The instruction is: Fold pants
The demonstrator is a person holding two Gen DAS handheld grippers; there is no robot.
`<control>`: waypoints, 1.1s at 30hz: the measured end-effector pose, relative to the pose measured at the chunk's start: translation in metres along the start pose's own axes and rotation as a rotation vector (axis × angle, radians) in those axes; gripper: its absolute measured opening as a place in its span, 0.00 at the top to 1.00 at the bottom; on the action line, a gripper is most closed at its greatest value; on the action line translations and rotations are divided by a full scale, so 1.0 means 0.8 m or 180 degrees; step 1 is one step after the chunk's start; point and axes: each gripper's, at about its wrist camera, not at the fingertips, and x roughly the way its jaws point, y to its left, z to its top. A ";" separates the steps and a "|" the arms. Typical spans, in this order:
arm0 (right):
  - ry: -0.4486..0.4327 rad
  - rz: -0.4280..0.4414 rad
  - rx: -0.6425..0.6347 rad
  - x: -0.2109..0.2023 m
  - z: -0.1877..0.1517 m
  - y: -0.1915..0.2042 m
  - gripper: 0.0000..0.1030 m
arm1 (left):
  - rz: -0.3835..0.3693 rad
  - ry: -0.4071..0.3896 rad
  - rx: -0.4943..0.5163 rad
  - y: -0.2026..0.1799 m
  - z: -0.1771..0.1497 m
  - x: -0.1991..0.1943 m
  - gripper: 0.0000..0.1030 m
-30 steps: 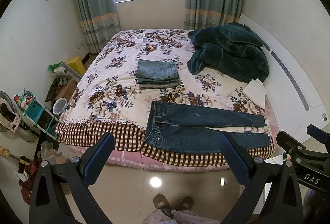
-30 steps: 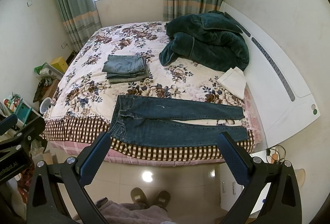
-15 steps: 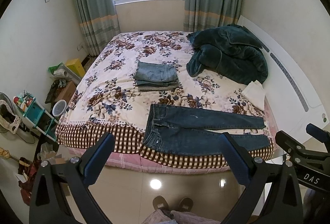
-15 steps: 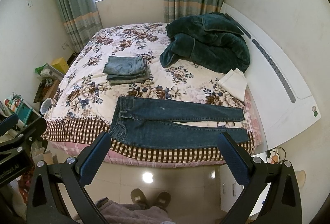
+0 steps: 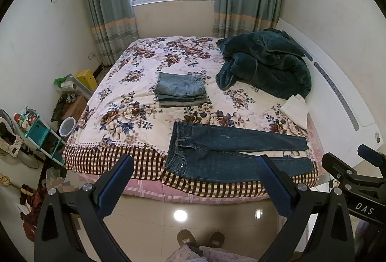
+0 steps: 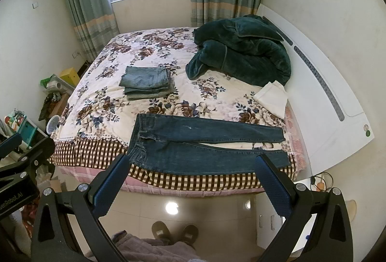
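Dark blue jeans [image 5: 231, 153] [image 6: 205, 144] lie flat along the near edge of the bed, waist to the left, both legs stretched to the right. My left gripper [image 5: 195, 163] hangs open above the floor in front of the bed, well short of the jeans. My right gripper [image 6: 193, 160] is likewise open and empty, at about the same distance. A stack of folded lighter jeans [image 5: 181, 89] [image 6: 147, 82] rests in the middle of the bed.
A dark green blanket [image 5: 265, 64] is heaped at the bed's far right, a white folded cloth [image 5: 295, 110] beside it by the white headboard [image 6: 325, 98]. Clutter and a small shelf [image 5: 36, 131] crowd the floor at left. A person's slippers [image 6: 173, 233] stand on the tiles.
Both views have drawn back and risen slightly, so the bed and jeans sit a little lower and farther. Both grippers stay open; the jeans have not moved.
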 end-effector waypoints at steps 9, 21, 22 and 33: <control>0.0059 -0.0062 0.0079 0.012 0.008 -0.005 0.00 | 0.0038 -0.0085 -0.0006 0.002 0.000 0.007 0.00; 0.0165 -0.0508 0.0547 0.135 0.037 -0.057 0.00 | 0.0200 -0.0114 0.0100 0.024 0.045 0.148 0.00; 0.0192 -0.0526 0.0553 0.153 0.043 -0.065 0.00 | 0.0194 -0.0074 0.0091 0.019 0.051 0.165 0.00; 0.0491 -0.0619 0.0784 0.451 0.142 -0.191 0.00 | 0.0275 0.0406 -0.0264 -0.062 0.099 0.391 0.00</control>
